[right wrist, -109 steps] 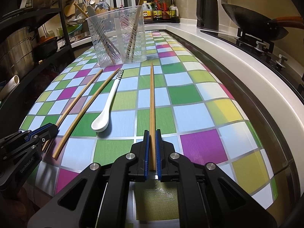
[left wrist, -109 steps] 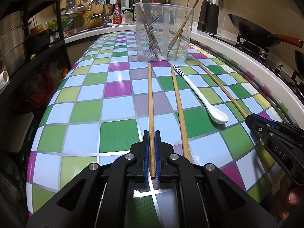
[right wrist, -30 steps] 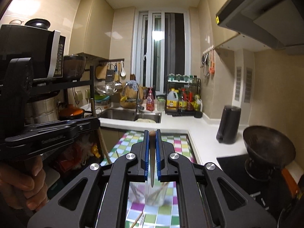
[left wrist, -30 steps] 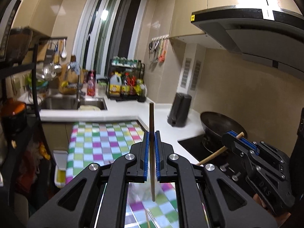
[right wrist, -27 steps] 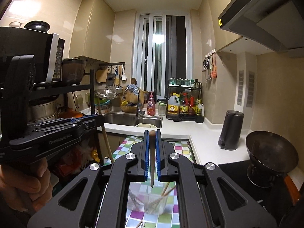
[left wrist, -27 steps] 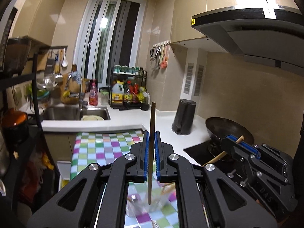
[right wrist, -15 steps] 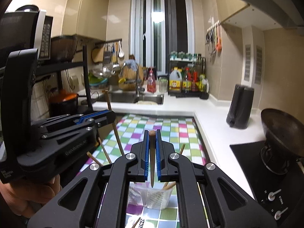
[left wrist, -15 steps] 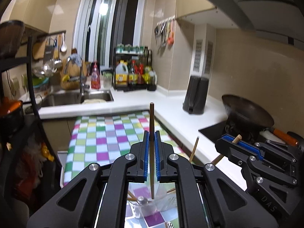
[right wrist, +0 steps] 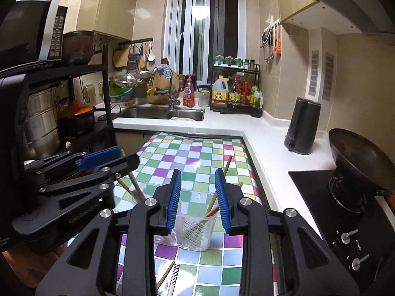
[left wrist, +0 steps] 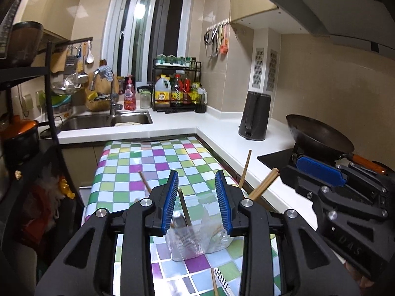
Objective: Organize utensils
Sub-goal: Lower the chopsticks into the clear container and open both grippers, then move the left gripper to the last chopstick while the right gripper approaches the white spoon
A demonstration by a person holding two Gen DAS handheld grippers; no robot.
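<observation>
A clear plastic cup [left wrist: 197,234] stands on the checkered table and holds several wooden chopsticks [left wrist: 245,170] and a whisk-like tool. My left gripper [left wrist: 197,202] is open and empty just above the cup. My right gripper [right wrist: 198,201] is open and empty above the same cup [right wrist: 197,224]; chopsticks [right wrist: 226,170] lean in it. Each gripper shows in the other's view: the right one [left wrist: 321,170], the left one [right wrist: 98,159]. A chopstick [left wrist: 213,282] and the striped handle of a white spoon [left wrist: 223,281] lie on the table below the cup.
The checkered table [right wrist: 197,153] meets a white counter [right wrist: 266,143] on the right with a black kettle [right wrist: 302,125] and a wok [right wrist: 363,162] on the stove. A sink [right wrist: 160,112] is behind. A black rack with pots [right wrist: 74,116] stands left.
Both grippers were shut on a chopstick over the cup; now both are open and the chopsticks have dropped into the cup. Both views have tilted slightly downward.
</observation>
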